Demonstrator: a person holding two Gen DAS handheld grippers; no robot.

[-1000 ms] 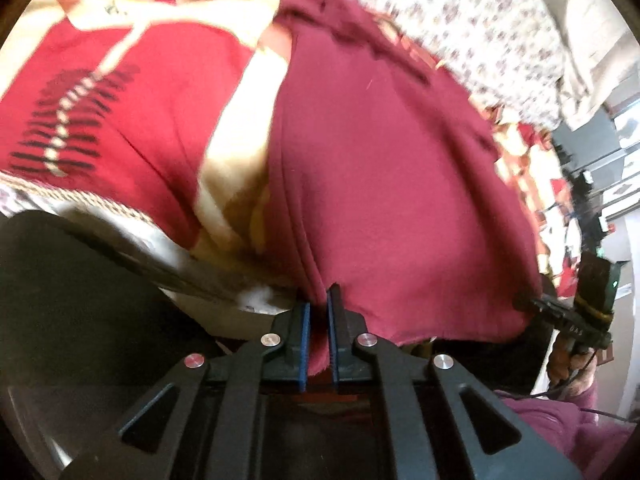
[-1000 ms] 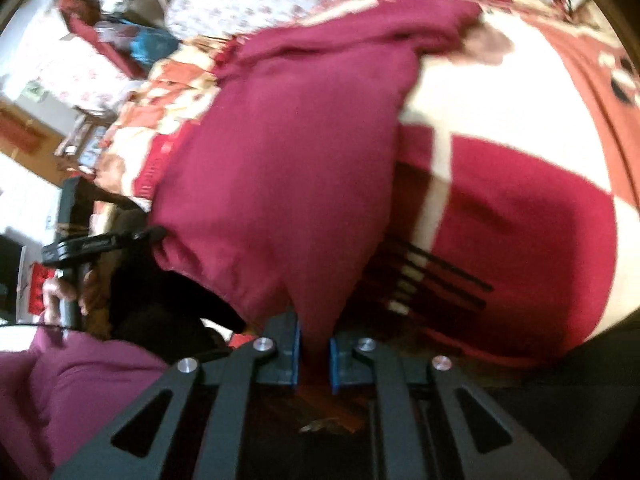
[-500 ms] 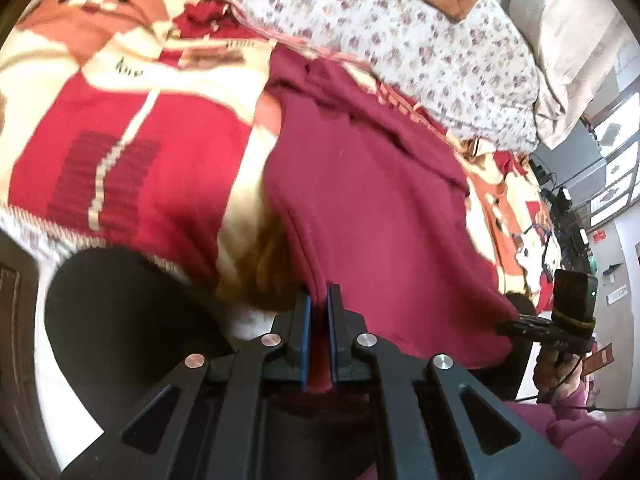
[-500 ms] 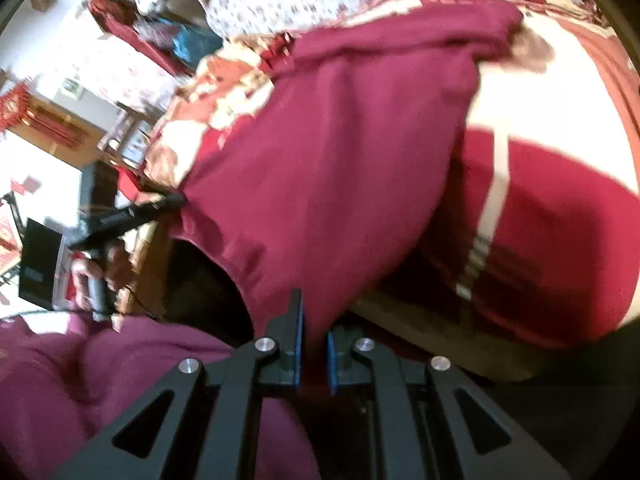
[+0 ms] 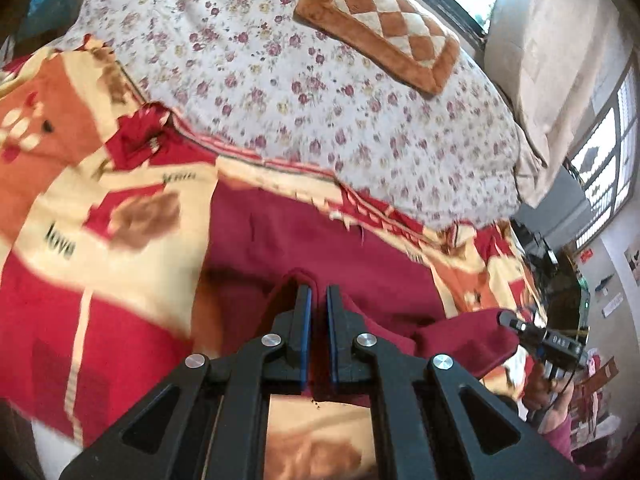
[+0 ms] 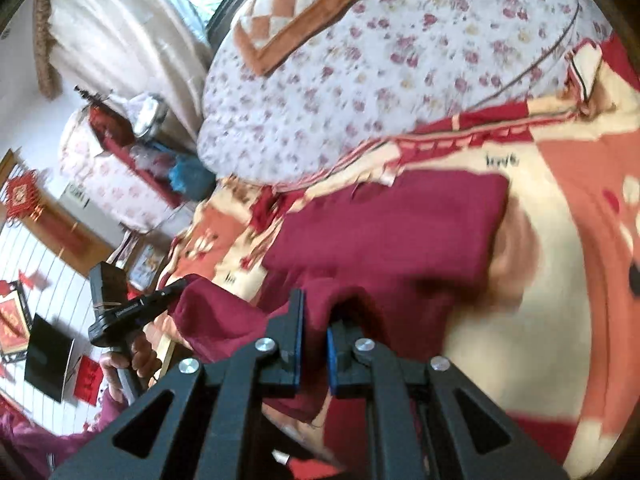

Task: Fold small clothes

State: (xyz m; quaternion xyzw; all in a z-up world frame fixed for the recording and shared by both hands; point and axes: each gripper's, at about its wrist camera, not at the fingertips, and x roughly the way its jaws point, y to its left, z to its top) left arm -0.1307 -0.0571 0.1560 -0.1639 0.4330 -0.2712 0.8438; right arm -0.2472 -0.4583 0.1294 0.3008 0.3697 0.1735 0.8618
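Both grippers have risen and carried the near hem forward since the earlier frames, doubling the maroon garment [image 5: 304,240] over itself. It is lying on the patterned blanket [image 5: 80,208] on the bed, long axis running side to side between the two grippers. Left gripper [image 5: 318,300] fingers are clamping one corner of the raised hem; right gripper [image 6: 316,312] fingers are clamping the other. The lifted edge is sagging between them. A floral quilt [image 5: 320,92] is lying beyond.
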